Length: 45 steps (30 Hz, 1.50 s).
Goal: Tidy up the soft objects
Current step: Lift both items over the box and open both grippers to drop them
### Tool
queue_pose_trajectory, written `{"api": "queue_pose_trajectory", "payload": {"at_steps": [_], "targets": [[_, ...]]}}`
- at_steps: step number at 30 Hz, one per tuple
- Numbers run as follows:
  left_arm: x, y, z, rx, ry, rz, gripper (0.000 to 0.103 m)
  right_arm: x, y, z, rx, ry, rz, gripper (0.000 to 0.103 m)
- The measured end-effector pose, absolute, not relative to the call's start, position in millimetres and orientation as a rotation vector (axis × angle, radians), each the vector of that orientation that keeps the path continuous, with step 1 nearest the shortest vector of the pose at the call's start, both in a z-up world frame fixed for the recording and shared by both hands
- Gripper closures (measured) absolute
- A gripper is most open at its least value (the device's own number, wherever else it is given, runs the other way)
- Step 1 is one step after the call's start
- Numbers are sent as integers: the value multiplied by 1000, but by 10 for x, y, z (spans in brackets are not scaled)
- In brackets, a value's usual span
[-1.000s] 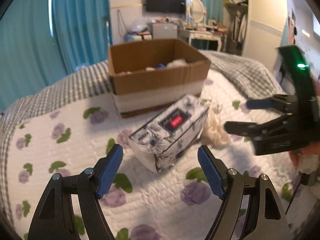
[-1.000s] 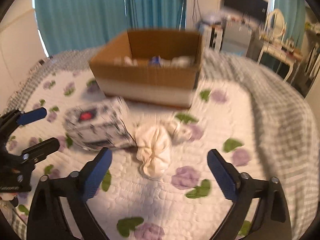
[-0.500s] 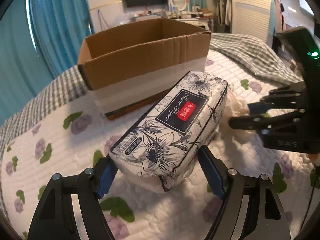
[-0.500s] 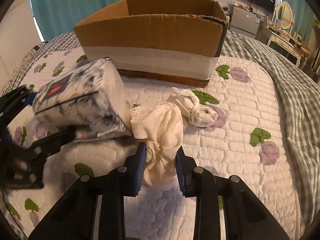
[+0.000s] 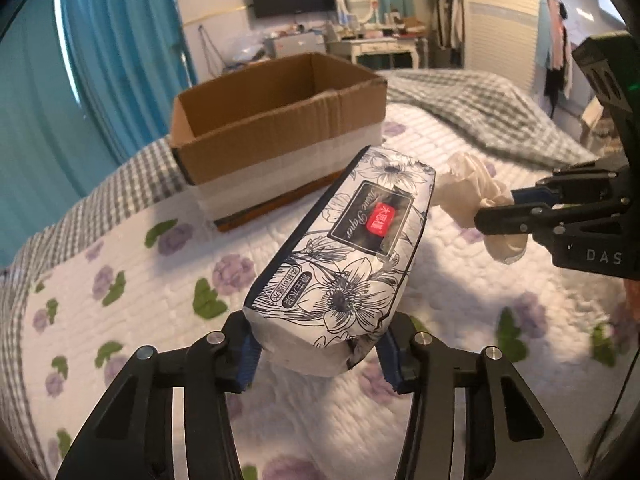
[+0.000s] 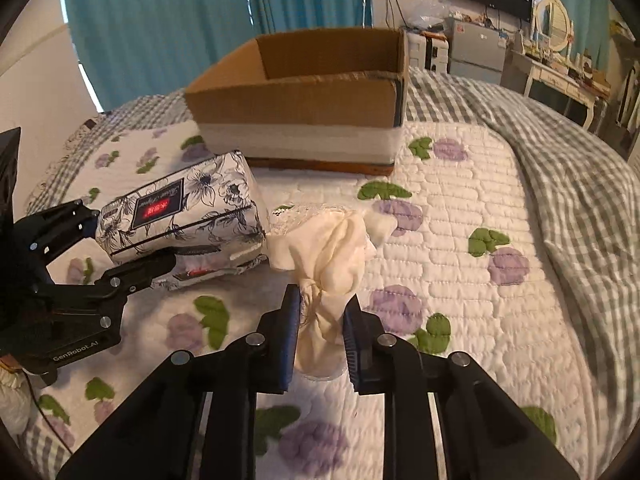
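My left gripper (image 5: 316, 354) is shut on a flower-printed tissue pack (image 5: 352, 264) and holds it lifted above the quilted bed. The pack also shows in the right wrist view (image 6: 180, 216), held by the left gripper (image 6: 116, 240). My right gripper (image 6: 320, 332) is shut on a cream cloth bundle (image 6: 332, 256), raised off the quilt; it shows in the left wrist view (image 5: 476, 196) in the right gripper (image 5: 500, 210). An open cardboard box (image 5: 276, 124) (image 6: 304, 100) stands on the bed behind both.
The bed carries a white quilt with purple flowers (image 6: 460, 240) and a grey checked blanket (image 6: 580, 184) on the right. Teal curtains (image 5: 100, 80) hang behind the box. A dresser and mirror (image 5: 360, 12) stand at the far wall.
Both grippers closed from open, the left on the tissue pack and the right on the cream cloth, and lifted them off the quilt.
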<state>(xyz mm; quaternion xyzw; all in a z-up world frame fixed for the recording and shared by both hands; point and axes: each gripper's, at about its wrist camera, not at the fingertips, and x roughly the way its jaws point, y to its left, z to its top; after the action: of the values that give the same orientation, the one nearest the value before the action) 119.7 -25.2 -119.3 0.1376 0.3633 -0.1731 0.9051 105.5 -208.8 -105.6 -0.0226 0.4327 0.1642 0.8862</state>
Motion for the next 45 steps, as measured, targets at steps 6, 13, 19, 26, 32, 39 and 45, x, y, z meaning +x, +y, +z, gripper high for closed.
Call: {"api": "queue_pose_trajectory", "payload": {"at_steps": [6,13,19,26,32,39,45], "targets": [[957,-209,-827,228,727,-316,56,755,-2092,-614,-75,827,347,84],[837,-165,-271,183,670,-252,56,630,-2110,54,-109,715,355,83],[960,-159,235,143,601,-217,56,750,-2083,644,-134,614,368,83],[1456,-132,671,101,530,-170,56,1245,-1913,1159,-164,524,386,83],[2195,-138,689,66,520,-128,56,1982,-1755,1230,-144,527,390,83],[2909,-148,170,90,583,-114,56,2863,-1620,715,-128,610,392,83],[3266,-139,-394,77,652,-110,56,3377,-1644,22,-100,711,397,83]]}}
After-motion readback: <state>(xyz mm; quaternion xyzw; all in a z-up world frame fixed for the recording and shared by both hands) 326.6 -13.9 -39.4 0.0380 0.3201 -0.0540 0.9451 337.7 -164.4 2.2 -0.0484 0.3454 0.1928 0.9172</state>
